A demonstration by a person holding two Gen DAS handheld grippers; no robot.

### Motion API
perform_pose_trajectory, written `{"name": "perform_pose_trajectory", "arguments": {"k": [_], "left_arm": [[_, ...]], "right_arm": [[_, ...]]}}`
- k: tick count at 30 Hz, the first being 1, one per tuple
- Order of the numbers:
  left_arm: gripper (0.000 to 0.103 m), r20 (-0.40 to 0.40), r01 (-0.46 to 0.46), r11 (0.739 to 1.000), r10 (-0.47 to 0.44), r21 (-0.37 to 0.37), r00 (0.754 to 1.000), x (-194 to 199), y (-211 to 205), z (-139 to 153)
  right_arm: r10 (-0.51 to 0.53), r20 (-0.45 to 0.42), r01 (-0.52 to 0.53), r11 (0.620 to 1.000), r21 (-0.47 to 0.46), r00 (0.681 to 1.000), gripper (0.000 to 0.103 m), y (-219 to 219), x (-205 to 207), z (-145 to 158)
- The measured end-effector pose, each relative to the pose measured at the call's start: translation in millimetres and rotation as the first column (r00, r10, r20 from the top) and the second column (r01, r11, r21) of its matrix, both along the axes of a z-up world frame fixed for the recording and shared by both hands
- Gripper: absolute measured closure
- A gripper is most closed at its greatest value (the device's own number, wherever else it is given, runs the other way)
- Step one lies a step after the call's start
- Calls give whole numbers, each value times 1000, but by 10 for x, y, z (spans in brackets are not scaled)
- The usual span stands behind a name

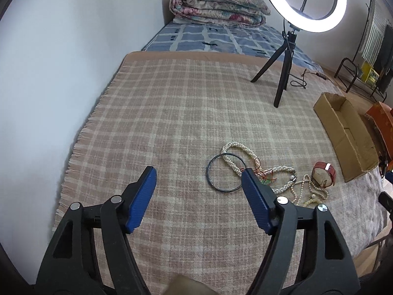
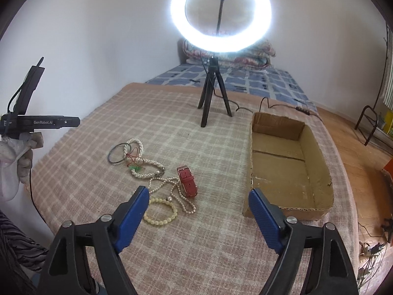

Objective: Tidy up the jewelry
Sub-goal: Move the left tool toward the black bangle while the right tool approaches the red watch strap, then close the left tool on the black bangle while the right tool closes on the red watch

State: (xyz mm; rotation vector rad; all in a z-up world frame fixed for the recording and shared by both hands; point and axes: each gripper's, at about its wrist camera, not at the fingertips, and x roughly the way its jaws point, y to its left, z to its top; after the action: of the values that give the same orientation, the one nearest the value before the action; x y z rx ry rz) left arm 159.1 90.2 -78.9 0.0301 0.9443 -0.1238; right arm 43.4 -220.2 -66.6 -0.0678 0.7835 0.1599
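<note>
Both hand-held grippers, left and right, spread wide (nothing held) above tangled jewelry beside cardboard box

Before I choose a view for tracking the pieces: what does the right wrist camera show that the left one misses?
Only the right wrist view shows the yellow bead bracelet whole, the cardboard box floor, and the left gripper's body. Only the left shows the orange box. Both share the dark bangle, pearl strands, red watch and ring light.
</note>
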Motion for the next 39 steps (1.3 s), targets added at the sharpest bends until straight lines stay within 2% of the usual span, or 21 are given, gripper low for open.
{"name": "perform_pose_trajectory", "arguments": {"k": [1,3,5,9,15,18,22,30,39], "left_arm": [[33,-16,27,1000,-28,-10,999,32,-17,-55],[53,-66,59,998,-62,-35,996,128,-26,-191],[66,-120,63,996,-71,-69,990,224,-12,-323],[79,-206,61,987,-91,-147,974,428,45,-563],[79,-267,54,971,-117,-233,957,636,89,-772],[79,-268,79,974,-136,-213,954,708,29,-834],[79,-283,80,977,-136,-200,949,788,-12,-924],[79,-306,99,983,-143,-153,941,873,-116,-1118],[79,-279,124,985,-153,-121,948,926,-212,-1211]], "right_arm": [[5,-13,-5,1000,6,1000,25,-2,33,-23],[21,-29,-21,1000,11,999,29,10,76,-55],[46,-39,-46,999,7,998,30,61,118,-89],[88,-60,-87,996,8,994,35,159,187,-137],[102,-92,-102,995,-1,991,38,198,332,-241],[104,-116,-105,995,2,988,42,195,433,-310],[114,-140,-113,993,11,984,43,210,536,-385],[112,-182,-119,992,-30,977,43,279,739,-576],[111,-214,-128,990,-65,970,47,369,913,-762]]}}
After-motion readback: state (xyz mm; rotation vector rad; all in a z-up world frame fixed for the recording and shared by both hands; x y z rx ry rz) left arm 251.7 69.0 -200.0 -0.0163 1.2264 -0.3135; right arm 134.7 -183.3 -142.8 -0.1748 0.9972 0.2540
